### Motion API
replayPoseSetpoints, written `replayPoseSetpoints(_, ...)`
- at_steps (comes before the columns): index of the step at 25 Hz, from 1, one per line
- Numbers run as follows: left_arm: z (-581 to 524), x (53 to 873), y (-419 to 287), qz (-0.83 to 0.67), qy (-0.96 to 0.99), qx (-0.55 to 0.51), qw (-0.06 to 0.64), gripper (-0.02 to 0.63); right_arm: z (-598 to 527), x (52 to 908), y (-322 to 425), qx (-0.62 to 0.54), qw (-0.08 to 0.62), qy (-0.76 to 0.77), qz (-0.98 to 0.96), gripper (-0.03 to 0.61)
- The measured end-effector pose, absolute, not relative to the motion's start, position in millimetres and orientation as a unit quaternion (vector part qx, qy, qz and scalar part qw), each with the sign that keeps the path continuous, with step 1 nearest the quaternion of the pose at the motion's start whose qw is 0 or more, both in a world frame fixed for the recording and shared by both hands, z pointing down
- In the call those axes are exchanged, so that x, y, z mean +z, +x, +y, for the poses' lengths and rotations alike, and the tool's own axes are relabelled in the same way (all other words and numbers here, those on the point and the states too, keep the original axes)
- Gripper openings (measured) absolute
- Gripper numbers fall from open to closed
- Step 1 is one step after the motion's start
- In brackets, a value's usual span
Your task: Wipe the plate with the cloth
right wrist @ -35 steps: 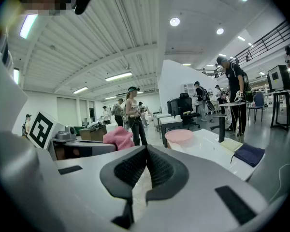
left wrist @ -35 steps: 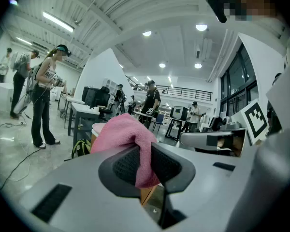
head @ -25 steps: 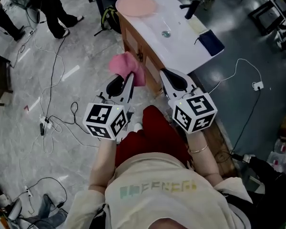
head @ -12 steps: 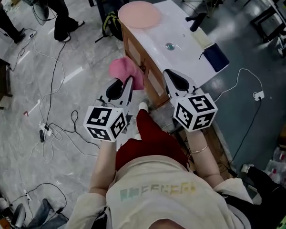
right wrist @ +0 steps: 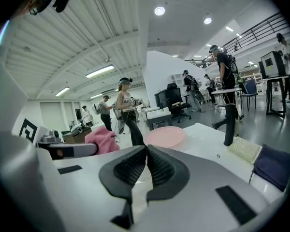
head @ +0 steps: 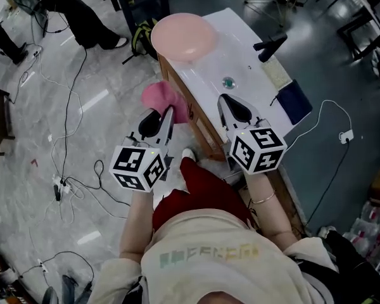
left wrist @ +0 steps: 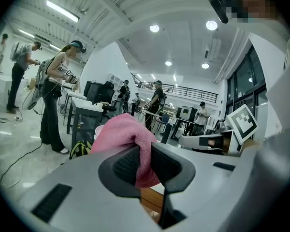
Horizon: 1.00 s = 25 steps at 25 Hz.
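Note:
A pink plate [head: 182, 37] lies on the far left corner of a white sink counter [head: 253, 84]; the right gripper view shows the plate [right wrist: 165, 136] beyond the jaws. My left gripper [head: 163, 114] is shut on a pink cloth [head: 162, 99], held over the floor left of the counter and short of the plate. In the left gripper view the cloth [left wrist: 122, 138] bulges above the pinching jaws of the left gripper [left wrist: 144, 162]. My right gripper [head: 229, 108] hovers over the counter's near part; the right gripper [right wrist: 146, 164] is shut, with nothing between its jaws.
A black faucet [head: 270, 45], a drain [head: 228, 82], a pale sponge [head: 276, 72] and a dark blue cloth [head: 296, 102] sit on the counter. Cables [head: 66, 170] trail over the floor at left. People [left wrist: 58, 95] stand at desks beyond.
Both grippers have come closer to the counter and plate, which sit lower and larger in the head view. The cloth stays pinched in the left gripper.

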<state>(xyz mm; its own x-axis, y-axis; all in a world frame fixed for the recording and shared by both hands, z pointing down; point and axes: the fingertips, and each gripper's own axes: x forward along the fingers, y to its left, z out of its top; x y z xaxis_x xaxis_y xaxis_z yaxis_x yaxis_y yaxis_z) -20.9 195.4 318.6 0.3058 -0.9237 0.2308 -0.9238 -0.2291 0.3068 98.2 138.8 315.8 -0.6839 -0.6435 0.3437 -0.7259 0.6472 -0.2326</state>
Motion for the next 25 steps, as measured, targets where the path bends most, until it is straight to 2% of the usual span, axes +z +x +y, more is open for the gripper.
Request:
replayPoseSetpoints(12,72.6,334.5,-34.1,-0.591,0.779,0.012,0.212,0.067,17.2,345.4,101.7,0.192,0.147,0.414,-0.878,0.038)
replayPoseSetpoints(25,13.2,326.5,-47.2,-0.602,0.772,0.034,0.199,0.067,-44.5,366.0,91.2,0.226,0.150,0.419,-0.867,0.038)
